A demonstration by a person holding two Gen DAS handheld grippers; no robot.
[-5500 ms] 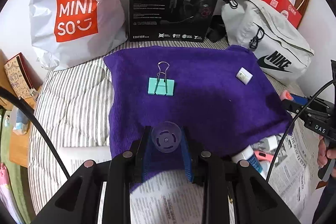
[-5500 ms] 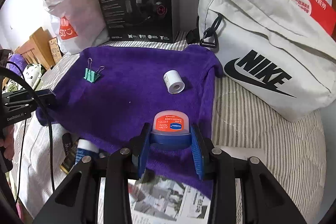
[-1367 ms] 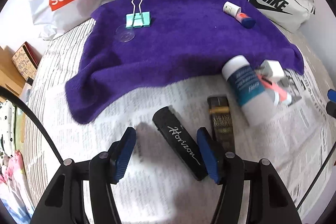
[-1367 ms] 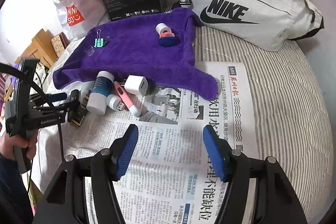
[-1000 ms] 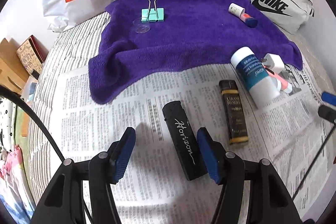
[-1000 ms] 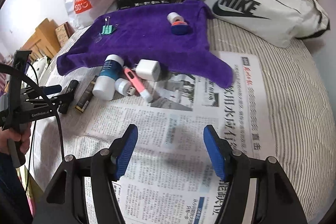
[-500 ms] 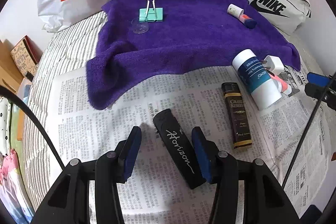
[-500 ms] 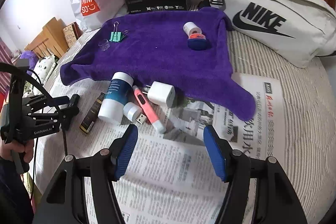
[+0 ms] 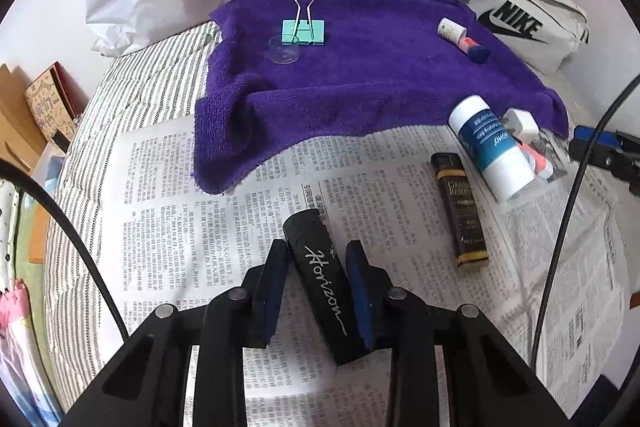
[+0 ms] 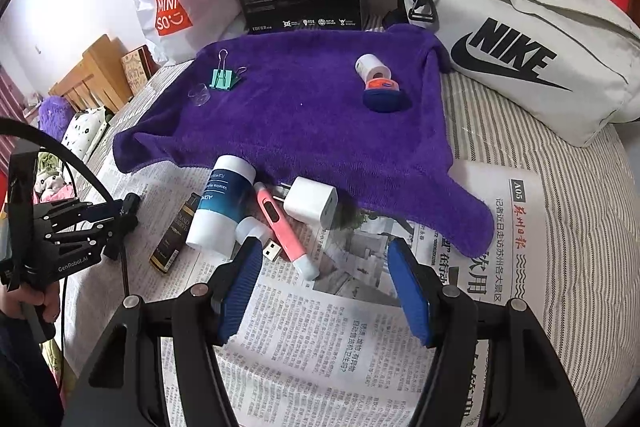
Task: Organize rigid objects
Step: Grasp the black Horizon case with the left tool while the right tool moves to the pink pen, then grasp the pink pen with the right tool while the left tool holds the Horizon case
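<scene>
Towel (image 9: 360, 83), far: four items placed. Newspaper (image 9: 168, 187), near: five left. Left gripper (image 9: 318, 259) just closed on black lighter (image 9: 322, 283); right gripper (image 10: 324, 259) wide, empty.

Right gripper (image 10: 324, 267): bare printed newspaper (image 10: 360, 339) between and ahead-right of the fingers, clear path. Ahead-left blocked by pink pen-shaped stick (image 10: 280, 223), white USB plug (image 10: 256, 235), white square charger (image 10: 310, 203), white-and-blue cylindrical bottle (image 10: 222, 203). Beyond them the purple terry towel (image 10: 312, 131) lies mostly open mid-cloth.
</scene>
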